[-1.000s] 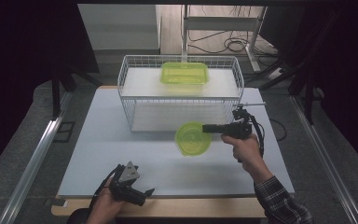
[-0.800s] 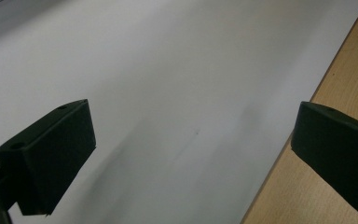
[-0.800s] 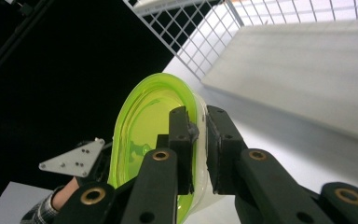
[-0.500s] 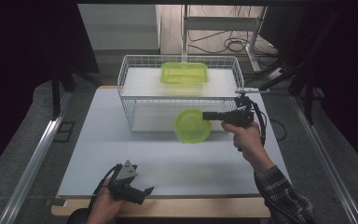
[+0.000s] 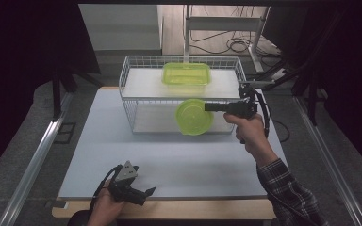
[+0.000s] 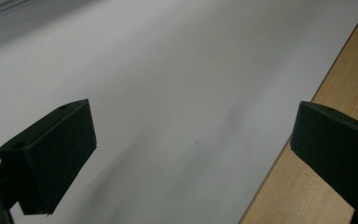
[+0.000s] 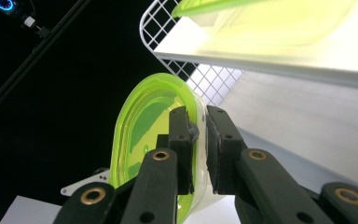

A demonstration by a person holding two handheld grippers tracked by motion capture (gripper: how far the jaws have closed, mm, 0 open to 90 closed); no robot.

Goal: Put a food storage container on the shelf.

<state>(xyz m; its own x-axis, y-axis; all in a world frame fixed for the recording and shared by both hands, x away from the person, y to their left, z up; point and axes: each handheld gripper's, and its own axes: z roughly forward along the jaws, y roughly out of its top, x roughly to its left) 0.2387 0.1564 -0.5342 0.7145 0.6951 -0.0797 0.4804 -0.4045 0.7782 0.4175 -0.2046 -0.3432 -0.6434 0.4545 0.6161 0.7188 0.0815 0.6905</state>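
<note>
Your right gripper (image 7: 198, 140) is pinching the round green container's (image 5: 194, 117) rim — the high view hides that; your left gripper (image 6: 191, 154) is gaping empty.

A lab-like recording room: a white-topped table (image 5: 122, 141) bearing a wire rack (image 5: 136, 70), metal framing (image 5: 28, 160), loose cables (image 5: 235, 44) on a grey floor (image 5: 330, 155), dark surroundings
</note>
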